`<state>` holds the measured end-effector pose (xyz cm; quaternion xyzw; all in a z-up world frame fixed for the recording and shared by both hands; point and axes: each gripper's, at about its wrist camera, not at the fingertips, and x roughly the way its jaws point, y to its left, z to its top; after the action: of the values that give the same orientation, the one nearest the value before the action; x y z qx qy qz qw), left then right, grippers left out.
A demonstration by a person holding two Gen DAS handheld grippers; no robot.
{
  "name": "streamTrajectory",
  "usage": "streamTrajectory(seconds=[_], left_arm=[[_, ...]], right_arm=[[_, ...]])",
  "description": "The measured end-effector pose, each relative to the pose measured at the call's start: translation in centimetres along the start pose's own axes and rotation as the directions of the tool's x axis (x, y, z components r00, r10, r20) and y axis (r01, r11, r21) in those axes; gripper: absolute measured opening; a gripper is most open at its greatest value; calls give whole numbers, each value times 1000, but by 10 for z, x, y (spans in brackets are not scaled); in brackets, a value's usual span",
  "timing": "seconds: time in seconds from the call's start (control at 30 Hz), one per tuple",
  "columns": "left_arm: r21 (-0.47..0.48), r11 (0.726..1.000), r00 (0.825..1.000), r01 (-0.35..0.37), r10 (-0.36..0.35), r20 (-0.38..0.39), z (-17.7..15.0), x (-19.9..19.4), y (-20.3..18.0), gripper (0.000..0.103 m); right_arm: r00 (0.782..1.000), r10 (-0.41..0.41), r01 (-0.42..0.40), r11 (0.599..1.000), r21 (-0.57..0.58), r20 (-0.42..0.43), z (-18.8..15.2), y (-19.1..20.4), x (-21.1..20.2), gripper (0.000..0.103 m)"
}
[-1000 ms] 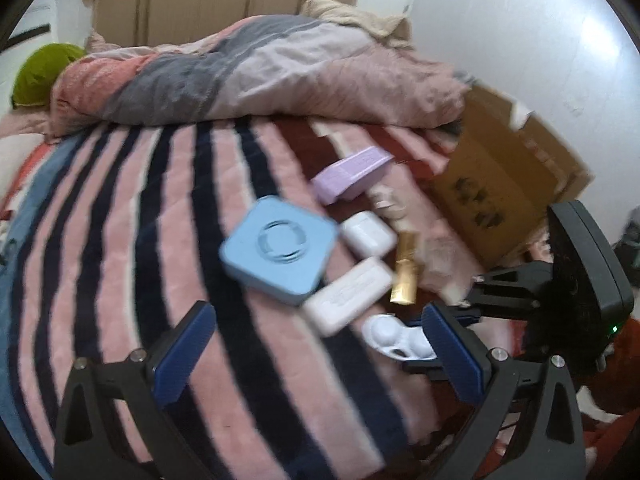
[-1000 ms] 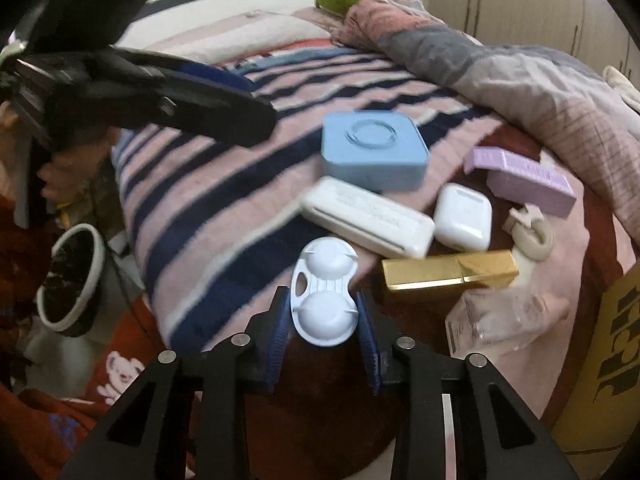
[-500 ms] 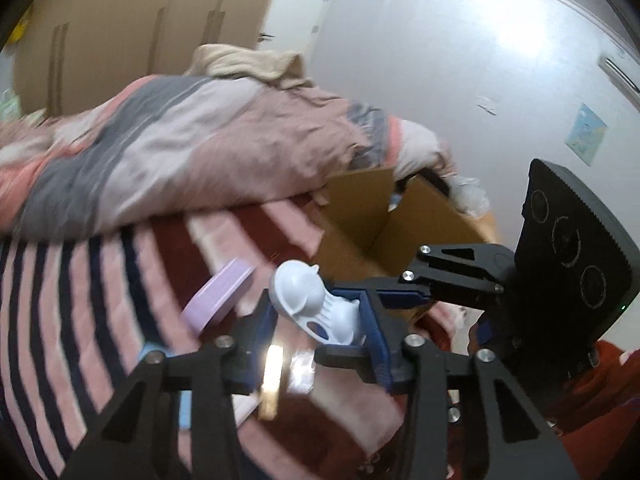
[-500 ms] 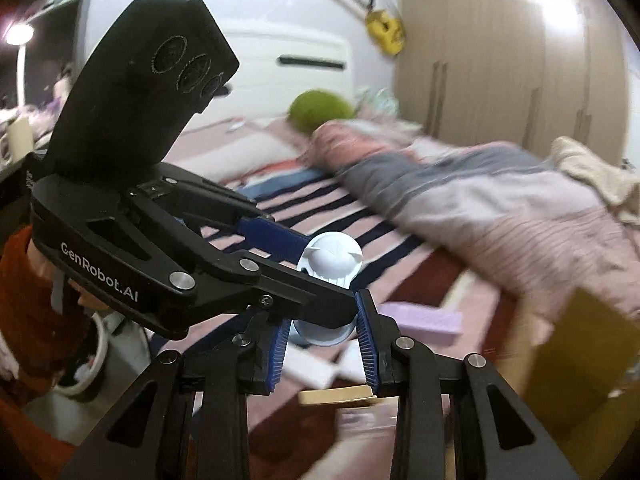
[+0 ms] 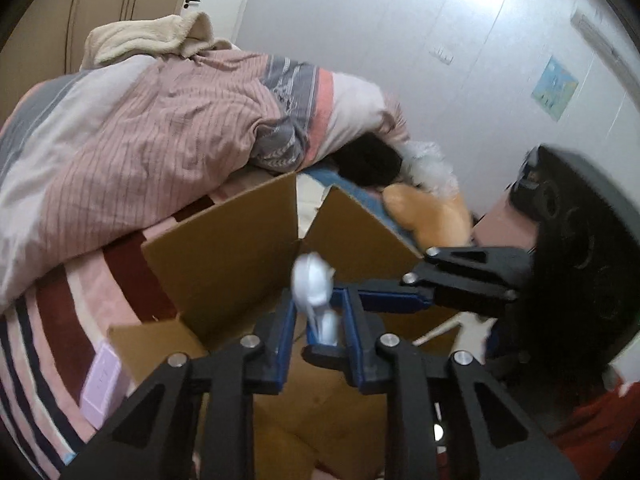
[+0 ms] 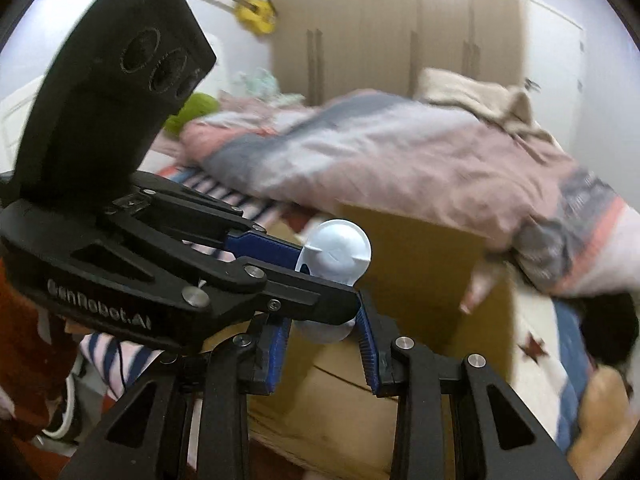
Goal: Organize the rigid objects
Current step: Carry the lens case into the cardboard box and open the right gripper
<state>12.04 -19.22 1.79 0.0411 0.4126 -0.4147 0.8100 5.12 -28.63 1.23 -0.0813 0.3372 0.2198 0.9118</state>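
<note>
A white two-lobed plastic case (image 5: 316,296) (image 6: 334,260) is gripped by both grippers at once. My left gripper (image 5: 318,332) is shut on one part of it, and my right gripper (image 6: 324,332) is shut on the other part, coming in from the side. The case hangs above the open cardboard box (image 5: 224,256) (image 6: 424,276), whose flaps stand up around it. A lilac box (image 5: 102,380) lies on the striped blanket at the lower left of the left wrist view.
A rumpled pink and grey duvet (image 5: 140,132) (image 6: 400,152) is piled behind the box. Plush toys (image 5: 432,208) lie to its right by the white wall. Wardrobe doors (image 6: 360,28) stand at the back.
Both grippers carried the white case from above the bed over to the open cardboard box. A second ago only the right gripper held it, on the blanket; the left has since closed on it.
</note>
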Motion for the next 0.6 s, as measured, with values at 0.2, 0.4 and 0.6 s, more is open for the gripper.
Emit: streamTrajectory(seconds=[0.2, 0.4, 0.6], left_arm=[[12, 996, 994, -88, 87, 64, 1, -13, 2, 86], [-23, 977, 969, -212, 213, 129, -15, -65, 21, 92], [-107, 933, 918, -345, 359, 168, -59, -127, 56, 95]], right_arm=[[996, -87, 87, 996, 4, -5, -1, -12, -2, 85], [998, 24, -21, 999, -48, 54, 8, 8, -3, 98], [975, 200, -180, 966, -183, 98, 20, 77, -7, 100]])
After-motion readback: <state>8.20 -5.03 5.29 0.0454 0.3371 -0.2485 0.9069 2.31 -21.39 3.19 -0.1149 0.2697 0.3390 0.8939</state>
